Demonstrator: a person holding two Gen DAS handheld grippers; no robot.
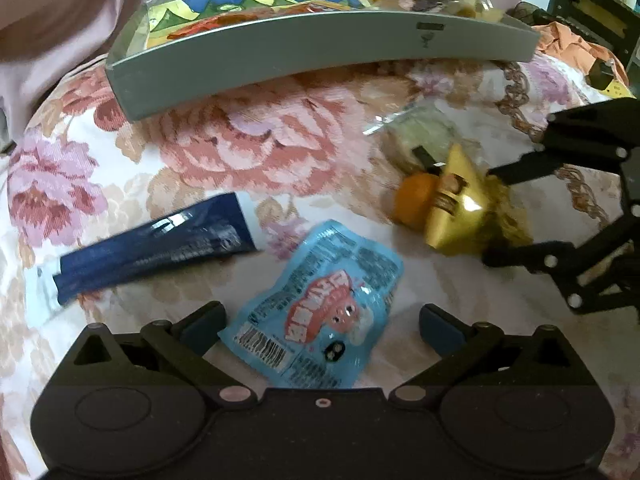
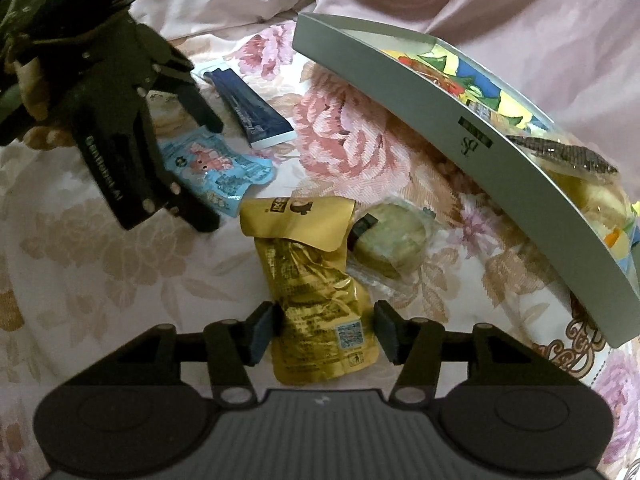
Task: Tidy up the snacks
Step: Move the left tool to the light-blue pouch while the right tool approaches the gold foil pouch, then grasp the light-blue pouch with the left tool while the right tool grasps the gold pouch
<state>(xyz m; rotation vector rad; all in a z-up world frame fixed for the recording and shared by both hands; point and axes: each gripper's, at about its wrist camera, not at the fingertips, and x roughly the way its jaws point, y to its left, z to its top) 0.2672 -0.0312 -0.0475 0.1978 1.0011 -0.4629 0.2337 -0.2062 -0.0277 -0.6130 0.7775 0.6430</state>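
A light blue snack packet (image 1: pixel 320 304) lies on the floral cloth between the wide-open fingers of my left gripper (image 1: pixel 322 326); it also shows in the right wrist view (image 2: pixel 218 168). My right gripper (image 2: pixel 326 334) is open around a gold pouch (image 2: pixel 312 280), pads close to its sides. In the left wrist view the gold pouch (image 1: pixel 460 208) sits between the right gripper's fingers (image 1: pixel 520 172). A dark blue bar (image 1: pixel 152 248) lies at left. A round green cake in clear wrap (image 2: pixel 390 240) lies beside the pouch. A grey box (image 1: pixel 280 56) holds several snacks.
An orange round item (image 1: pixel 414 200) sits behind the gold pouch. The grey box's long wall (image 2: pixel 460 140) runs along the right. Pink fabric (image 2: pixel 480 0) lies behind the box. Dark furniture (image 1: pixel 592 12) stands at far right.
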